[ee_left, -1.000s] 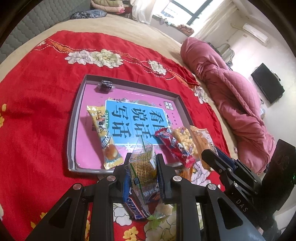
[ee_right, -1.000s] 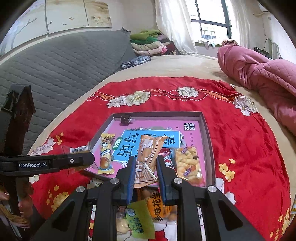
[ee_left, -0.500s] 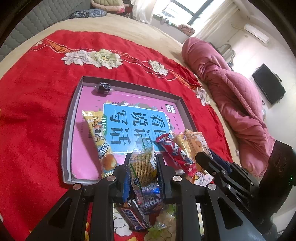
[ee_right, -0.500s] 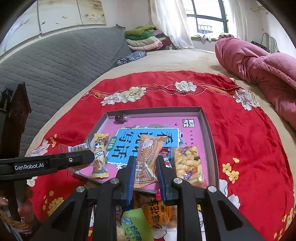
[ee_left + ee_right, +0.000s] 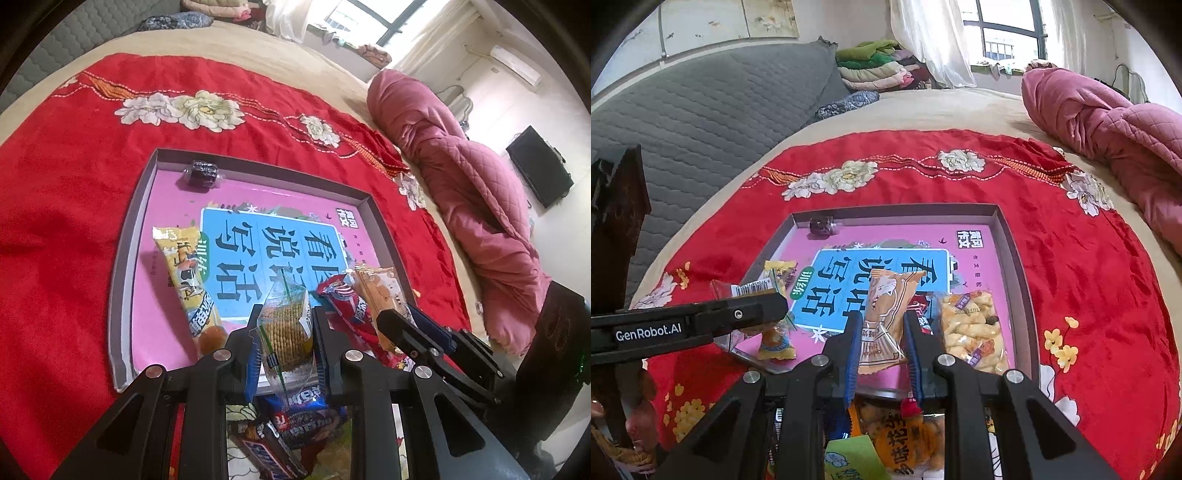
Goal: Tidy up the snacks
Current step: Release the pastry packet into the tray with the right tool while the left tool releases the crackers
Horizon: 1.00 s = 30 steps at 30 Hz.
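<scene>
A shallow grey box lid [image 5: 125, 236] [image 5: 1015, 243] with a pink and blue printed floor lies on the red cloth. My left gripper [image 5: 284, 336] is shut on a clear cracker packet [image 5: 284, 325], held over the lid's near edge. My right gripper [image 5: 882, 336] is shut on an orange snack packet [image 5: 886, 314], also above the near edge. Inside the lid lie a yellow cake packet [image 5: 188, 273] [image 5: 775, 332], a red packet [image 5: 347, 302], a puffed-snack bag [image 5: 971, 332] and a small dark candy [image 5: 201, 173] [image 5: 822, 225].
Loose snacks lie on the cloth under my grippers: a Snickers bar [image 5: 266, 458], a dark blue packet [image 5: 306, 410], an orange bag [image 5: 905, 443] and a green packet [image 5: 853, 461]. A rolled pink quilt [image 5: 461, 166] lies to the right. A grey headboard [image 5: 701, 110] stands at the left.
Both grippers moved forward and down over the lid's near edge, each still holding its packet. The lid and its snacks now sit closer in both views.
</scene>
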### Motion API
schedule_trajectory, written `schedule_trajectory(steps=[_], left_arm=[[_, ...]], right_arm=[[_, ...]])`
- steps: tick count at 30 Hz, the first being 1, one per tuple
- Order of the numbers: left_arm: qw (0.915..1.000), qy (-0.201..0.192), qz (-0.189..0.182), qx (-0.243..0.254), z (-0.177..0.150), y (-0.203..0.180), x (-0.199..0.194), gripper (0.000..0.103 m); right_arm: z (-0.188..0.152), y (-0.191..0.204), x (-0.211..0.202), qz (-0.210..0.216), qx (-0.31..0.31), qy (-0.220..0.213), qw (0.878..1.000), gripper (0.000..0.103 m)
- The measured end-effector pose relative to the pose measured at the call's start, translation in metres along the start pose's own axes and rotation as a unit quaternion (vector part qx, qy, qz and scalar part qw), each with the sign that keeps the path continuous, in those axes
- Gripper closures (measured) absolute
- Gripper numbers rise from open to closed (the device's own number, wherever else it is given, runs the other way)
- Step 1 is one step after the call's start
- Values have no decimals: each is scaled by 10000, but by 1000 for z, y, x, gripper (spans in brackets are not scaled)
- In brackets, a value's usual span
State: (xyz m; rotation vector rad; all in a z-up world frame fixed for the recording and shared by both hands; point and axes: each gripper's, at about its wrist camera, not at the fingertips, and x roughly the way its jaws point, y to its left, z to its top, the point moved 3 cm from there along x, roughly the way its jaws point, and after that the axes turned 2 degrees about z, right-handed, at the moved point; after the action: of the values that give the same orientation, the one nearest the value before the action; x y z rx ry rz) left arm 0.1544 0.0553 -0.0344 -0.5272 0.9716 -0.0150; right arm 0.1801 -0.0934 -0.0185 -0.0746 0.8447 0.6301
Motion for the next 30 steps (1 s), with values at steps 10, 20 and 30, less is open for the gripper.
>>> schedule_trajectory(steps=[10,20,30], left_arm=[[10000,77,9,-22,-2,3,8,78],[9998,165,27,-50,-5,5,16,78],[9996,255,-14,-155,-7,9,21,78]], right_arm=[[-4,1,13,-109,-75,147,9998,80],[-7,1,22,-145,-89,240,9996,80],[-11,-3,27,-134,-10,342,9993,79]])
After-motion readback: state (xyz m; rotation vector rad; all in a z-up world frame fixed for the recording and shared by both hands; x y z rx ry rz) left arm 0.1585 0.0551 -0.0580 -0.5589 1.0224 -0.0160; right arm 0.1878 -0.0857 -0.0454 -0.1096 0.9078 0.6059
